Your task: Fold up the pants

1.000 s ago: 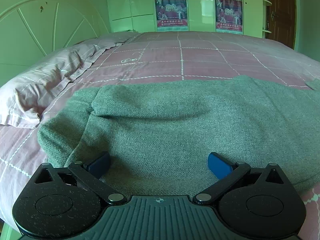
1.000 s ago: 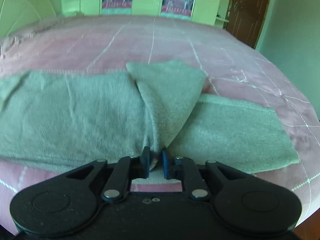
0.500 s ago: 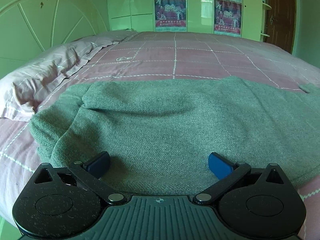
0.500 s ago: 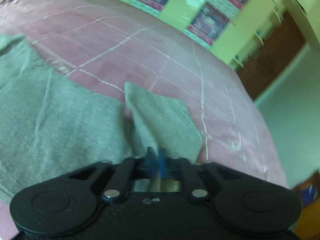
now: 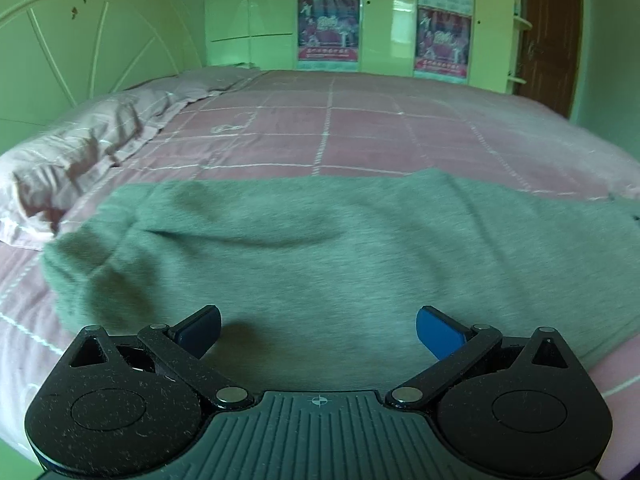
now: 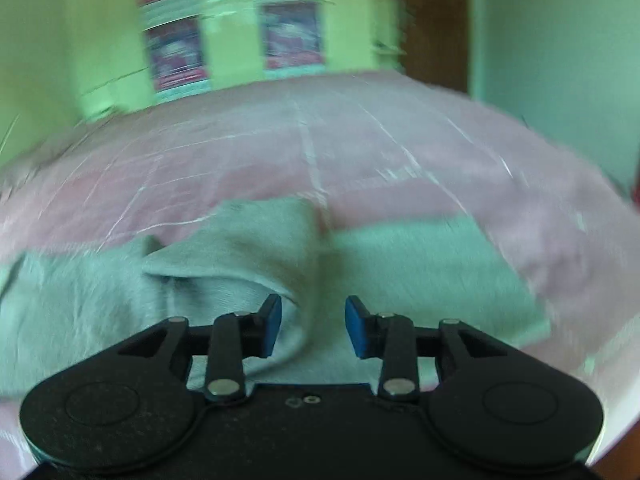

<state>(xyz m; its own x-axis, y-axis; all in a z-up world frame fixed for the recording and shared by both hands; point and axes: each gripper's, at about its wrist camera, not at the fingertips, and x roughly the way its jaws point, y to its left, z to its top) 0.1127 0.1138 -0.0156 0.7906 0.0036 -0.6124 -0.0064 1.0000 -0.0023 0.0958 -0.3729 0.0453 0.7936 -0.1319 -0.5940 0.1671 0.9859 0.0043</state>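
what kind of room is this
Most likely a bedroom: a wide bed with a pink checked bedspread, a pillow against a pale headboard, and wardrobe doors behind. Gray pants lie spread on the bed.

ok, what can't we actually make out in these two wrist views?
- Right wrist view: motion blur smears the pants, so fold edges are unclear.
- Left wrist view: the pants run past the right frame edge; the near hem sits behind the left gripper.
- Right gripper: fabric contact unclear.

We identify a home bedroom: bed (image 5: 360,136) with pink checked cover, pillow (image 5: 80,160), headboard (image 5: 60,60), wardrobe (image 5: 248,12), wooden door (image 5: 552,32).
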